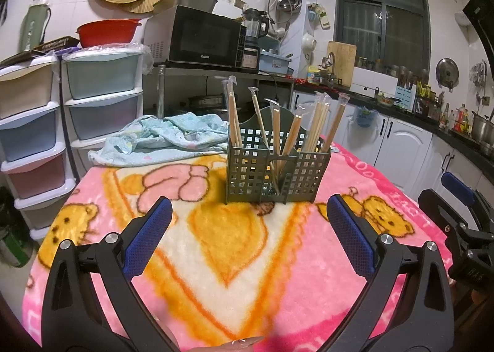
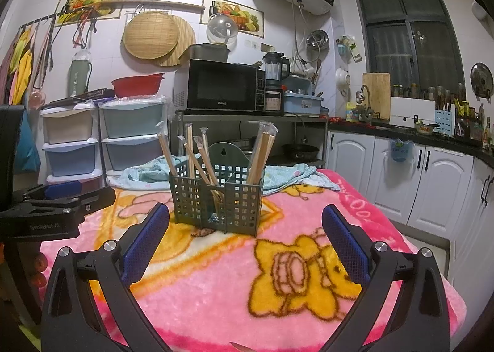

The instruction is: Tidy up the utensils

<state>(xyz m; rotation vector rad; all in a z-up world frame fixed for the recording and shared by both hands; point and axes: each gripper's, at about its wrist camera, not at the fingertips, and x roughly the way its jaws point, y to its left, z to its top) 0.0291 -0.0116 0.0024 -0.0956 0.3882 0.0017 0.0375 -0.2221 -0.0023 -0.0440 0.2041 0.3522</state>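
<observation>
Both my grippers, left (image 1: 248, 213) and right (image 2: 245, 222), gape empty. Chopstick holder (image 1: 278, 173) dead ahead, chopsticks (image 1: 319, 123) near-upright; neither hand clearly nearer.

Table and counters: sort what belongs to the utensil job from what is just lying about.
For the job:
- green utensil caddy
- wrapped chopsticks standing in it
- left tongs, open
- right tongs, open

Lying about:
- blue cloth
- pink blanket
- microwave
- red basin
</observation>
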